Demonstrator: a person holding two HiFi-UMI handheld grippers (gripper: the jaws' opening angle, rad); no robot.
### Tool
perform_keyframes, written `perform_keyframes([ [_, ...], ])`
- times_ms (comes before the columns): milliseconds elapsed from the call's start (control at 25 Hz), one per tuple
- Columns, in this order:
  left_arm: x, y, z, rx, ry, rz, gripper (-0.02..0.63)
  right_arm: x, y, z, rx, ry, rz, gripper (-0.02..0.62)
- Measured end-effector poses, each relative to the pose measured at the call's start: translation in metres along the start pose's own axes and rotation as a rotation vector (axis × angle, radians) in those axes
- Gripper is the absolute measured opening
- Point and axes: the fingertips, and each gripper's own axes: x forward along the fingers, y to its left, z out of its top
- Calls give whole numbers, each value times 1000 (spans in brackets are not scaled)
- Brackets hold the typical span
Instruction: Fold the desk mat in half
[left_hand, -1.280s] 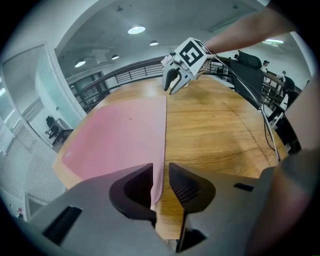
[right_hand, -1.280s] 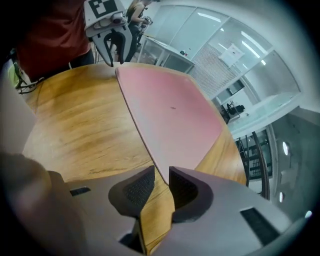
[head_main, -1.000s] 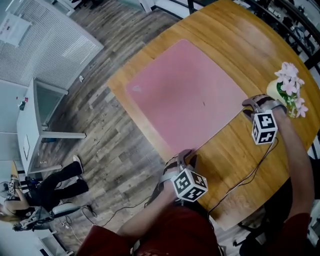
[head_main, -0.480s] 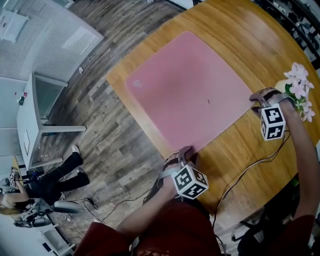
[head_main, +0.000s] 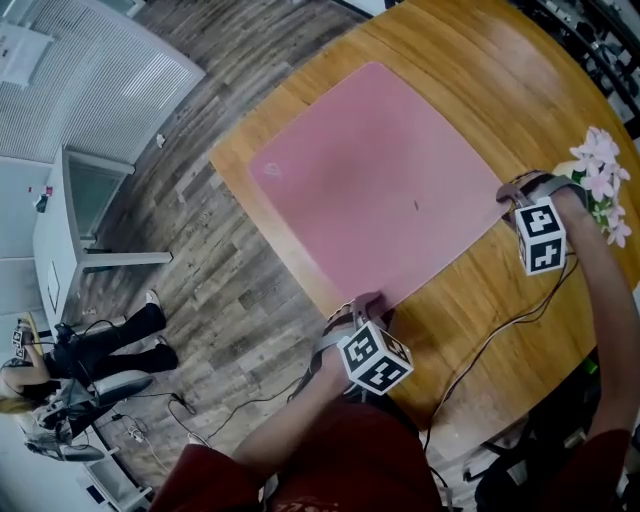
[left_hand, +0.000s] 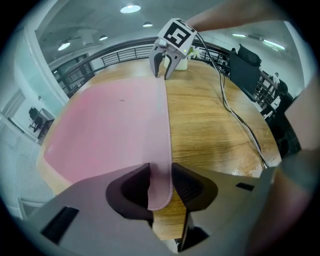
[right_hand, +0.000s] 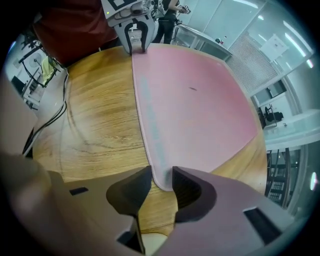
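A pink desk mat (head_main: 375, 180) lies flat on the round wooden table (head_main: 500, 90). My left gripper (head_main: 368, 303) is at the mat's near left corner by the table edge. In the left gripper view that corner (left_hand: 159, 192) lies between the jaws of the left gripper (left_hand: 160, 175), which are opening and not pinching it. My right gripper (head_main: 515, 190) is at the mat's near right corner. In the right gripper view the rounded corner (right_hand: 161, 177) sits between the jaws of the right gripper (right_hand: 161, 180), which are closing but stand apart.
A vase of pink flowers (head_main: 598, 175) stands right beside my right gripper. A black cable (head_main: 500, 340) trails over the near part of the table. Beyond the table's left edge is wood floor, with a white cabinet (head_main: 75, 240) and a seated person (head_main: 90, 360).
Both grippers have stayed at the mat's near corners, and the right one has crept slightly toward its corner. The mat has not lifted.
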Motion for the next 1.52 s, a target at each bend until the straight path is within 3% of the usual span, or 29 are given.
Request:
perform_keyframes([
  [120,0,2,-1,3,17,-11,152,2,4,1,0,3,23,92],
  [480,-1,6,-2,30,28,-10,113,1,8,0,6,9,-28,38],
  [1160,-24,8,-1,23,-6,57,75,-20,8,3,1,37,-174,25],
  [1520,-35,14,-2,22,-28,36,66,-34,-2,9,-7,58,-254,23],
])
